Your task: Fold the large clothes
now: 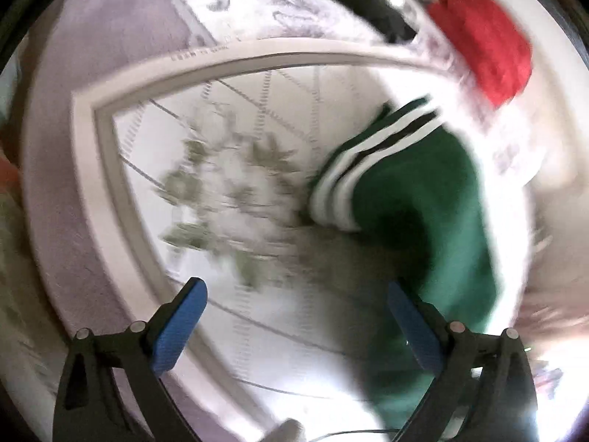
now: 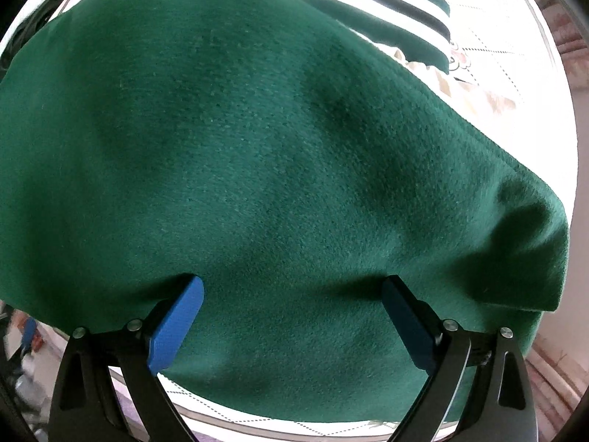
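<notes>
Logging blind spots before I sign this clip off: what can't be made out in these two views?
- Right wrist view: the green garment fills the frame, hiding the surface beneath and its own full outline.
- Left wrist view: motion blur smears the floral cloth and the red item, which stays unidentifiable.
- Left wrist view: glare washes out the lower right corner.

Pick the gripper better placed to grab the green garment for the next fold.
Right, probably. The right gripper hangs open directly over the green garment. The left gripper is open over bare patterned cloth, beside the garment.
</notes>
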`<state>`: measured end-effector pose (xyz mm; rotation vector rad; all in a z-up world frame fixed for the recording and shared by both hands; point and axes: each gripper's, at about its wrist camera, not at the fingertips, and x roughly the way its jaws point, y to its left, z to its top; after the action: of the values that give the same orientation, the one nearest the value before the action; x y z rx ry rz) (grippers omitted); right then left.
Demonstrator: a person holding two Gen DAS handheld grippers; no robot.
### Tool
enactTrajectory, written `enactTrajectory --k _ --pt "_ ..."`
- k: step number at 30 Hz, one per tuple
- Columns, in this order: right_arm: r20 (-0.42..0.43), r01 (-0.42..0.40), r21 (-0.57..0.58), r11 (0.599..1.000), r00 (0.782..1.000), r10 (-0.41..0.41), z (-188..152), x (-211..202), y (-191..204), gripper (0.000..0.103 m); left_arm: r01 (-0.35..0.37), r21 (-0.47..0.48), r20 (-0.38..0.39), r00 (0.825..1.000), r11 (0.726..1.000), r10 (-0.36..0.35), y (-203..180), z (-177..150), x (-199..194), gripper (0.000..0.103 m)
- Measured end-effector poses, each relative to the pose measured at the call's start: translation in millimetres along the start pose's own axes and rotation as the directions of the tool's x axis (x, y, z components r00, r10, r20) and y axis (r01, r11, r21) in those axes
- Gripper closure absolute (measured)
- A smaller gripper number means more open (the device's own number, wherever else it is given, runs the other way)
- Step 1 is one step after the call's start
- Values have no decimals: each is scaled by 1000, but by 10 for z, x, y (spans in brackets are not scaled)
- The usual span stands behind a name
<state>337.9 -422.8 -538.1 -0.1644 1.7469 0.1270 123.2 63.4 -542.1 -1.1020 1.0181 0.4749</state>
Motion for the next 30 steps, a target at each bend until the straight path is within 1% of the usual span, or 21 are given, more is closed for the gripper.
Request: enactTrajectory --k 1,3,5,7,8,9,11,12,15,17,18,19,21,22,23,24,25,26,27,28,30 --pt "0 1 3 1000 1000 -1 5 -7 -27 3 67 -35 -23 997 997 -68 4 23 42 4" --pt "-1 -2 14 1000 1000 2 3 6 -58 2 189 -134 -73 977 973 -200 20 101 259 4" --pt "-1 -6 21 1000 1000 6 23 31 -106 2 294 -218 -91 943 931 -319 47 164 465 4" --pt "1 -14 25 1000 1000 14 39 43 -127 2 380 -315 -80 903 870 -423 85 212 653 4" --pt "0 -22 29 999 1000 22 49 51 -141 2 407 -360 -63 887 839 -457 110 217 679 4" --pt "-4 -28 36 999 1000 29 52 66 -158 2 434 -376 -40 875 819 -483 120 228 646 4" --pt "-8 -32 44 999 999 33 49 74 -175 2 476 -358 -9 858 803 -513 96 260 509 4" --pt "-9 -32 43 999 999 32 57 81 -185 2 515 -328 22 842 792 -538 83 277 376 4" --pt "-2 -28 42 999 1000 28 74 91 -199 2 541 -287 57 833 790 -550 66 310 244 4" --pt "0 -25 44 999 1000 25 64 85 -152 1 521 -282 47 846 806 -531 16 377 377 4" --pt "-1 -23 47 999 1000 23 67 92 -153 1 528 -278 36 841 803 -540 -41 458 518 4" --pt "-2 -21 49 999 1000 21 61 104 -144 1 523 -269 23 843 809 -538 -108 520 624 4" --pt "-3 -18 50 999 1000 18 63 117 -133 1 541 -246 -7 829 804 -559 -293 664 865 4" --pt "-1 -18 53 998 1000 18 1 99 -48 1 516 -245 -33 842 821 -538 -380 758 1005 4" --pt "0 -20 52 998 1000 20 3 106 -48 1 522 -251 -46 834 815 -549 -436 831 1128 4" --pt "2 -22 51 998 1000 22 10 102 -46 1 497 -256 -37 852 829 -522 -465 883 1202 9" --pt "6 -25 52 998 1000 25 7 95 -50 1 476 -253 -18 868 842 -496 -475 934 1210 28" --pt "9 -30 52 998 1000 29 11 98 -49 1 461 -233 3 881 856 -474 -491 1015 1198 40" --pt "8 -31 50 998 999 31 2 99 -38 1 444 -194 16 893 875 -450 -507 1087 1154 64" --pt "5 -30 42 999 1000 30 -3 99 -20 1 436 -145 23 899 888 -437 -539 1150 1100 75" --pt "5 -16 11 1000 1000 16 9 105 36 1 379 -12 50 924 925 -378 -635 1227 929 81"
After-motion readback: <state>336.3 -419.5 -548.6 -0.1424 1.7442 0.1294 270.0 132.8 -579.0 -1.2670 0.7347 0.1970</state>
